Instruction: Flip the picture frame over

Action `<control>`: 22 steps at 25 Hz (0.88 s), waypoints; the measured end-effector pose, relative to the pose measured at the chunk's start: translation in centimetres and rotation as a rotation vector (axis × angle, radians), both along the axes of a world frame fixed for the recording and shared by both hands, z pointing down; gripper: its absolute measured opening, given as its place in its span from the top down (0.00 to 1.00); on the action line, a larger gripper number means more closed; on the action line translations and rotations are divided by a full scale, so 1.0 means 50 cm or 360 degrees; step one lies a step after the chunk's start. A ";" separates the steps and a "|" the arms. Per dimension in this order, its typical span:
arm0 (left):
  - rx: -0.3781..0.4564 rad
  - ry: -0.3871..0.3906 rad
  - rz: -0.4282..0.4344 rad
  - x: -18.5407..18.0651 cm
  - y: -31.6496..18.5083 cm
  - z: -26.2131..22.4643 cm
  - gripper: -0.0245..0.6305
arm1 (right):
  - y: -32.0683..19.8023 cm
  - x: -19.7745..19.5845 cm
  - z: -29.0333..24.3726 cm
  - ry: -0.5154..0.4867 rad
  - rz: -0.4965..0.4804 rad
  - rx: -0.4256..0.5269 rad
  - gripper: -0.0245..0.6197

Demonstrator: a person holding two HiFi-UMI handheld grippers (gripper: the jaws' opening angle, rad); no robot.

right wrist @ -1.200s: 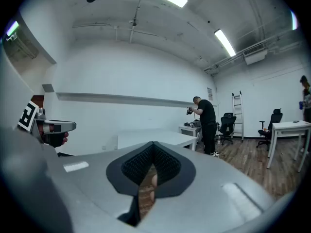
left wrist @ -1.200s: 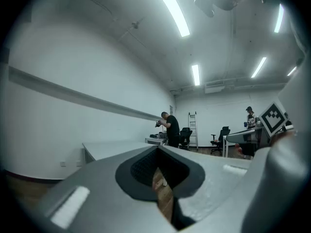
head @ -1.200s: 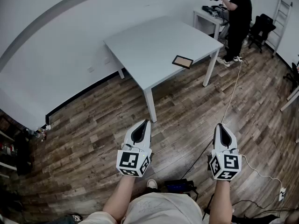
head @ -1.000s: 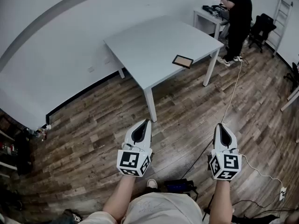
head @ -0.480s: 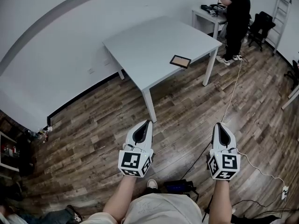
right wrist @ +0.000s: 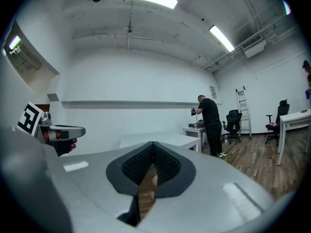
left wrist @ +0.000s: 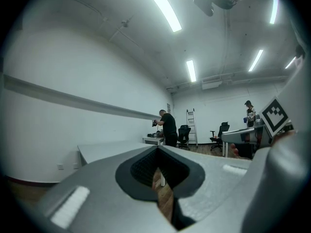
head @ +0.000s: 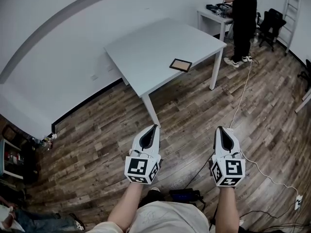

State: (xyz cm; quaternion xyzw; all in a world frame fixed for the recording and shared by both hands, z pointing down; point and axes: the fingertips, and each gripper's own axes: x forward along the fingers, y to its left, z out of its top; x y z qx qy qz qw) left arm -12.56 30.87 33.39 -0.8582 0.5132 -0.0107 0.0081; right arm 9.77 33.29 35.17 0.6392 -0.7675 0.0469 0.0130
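The picture frame [head: 180, 64], dark-rimmed with a brown face, lies flat near the front right edge of the white table [head: 146, 52]. Both grippers hang over the wooden floor, well short of the table. My left gripper [head: 152, 127] is shut with nothing in it, and so is my right gripper [head: 221, 129]. In the left gripper view the shut gripper [left wrist: 156, 147] points toward the table [left wrist: 109, 150]. In the right gripper view the shut gripper [right wrist: 152, 143] also faces the table [right wrist: 163, 140]. The frame does not show in either gripper view.
A person in black [head: 241, 11] stands at a second table [head: 214, 14] at the back right, near a chair [head: 270, 25] and a ladder [head: 293, 11]. A white cable [head: 240, 101] runs over the floor. A dark device [head: 184, 195] lies by my feet. Shelving [head: 12, 161] stands far left.
The head view has shifted, so the table and frame sit a little further left. Both grippers stay shut over the floor; the right one has drifted slightly left.
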 end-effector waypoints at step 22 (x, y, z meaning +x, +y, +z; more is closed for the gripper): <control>0.0035 0.0065 0.0067 0.039 -0.235 -0.001 0.96 | -0.233 -0.011 0.017 0.0092 -0.0007 -0.0054 0.93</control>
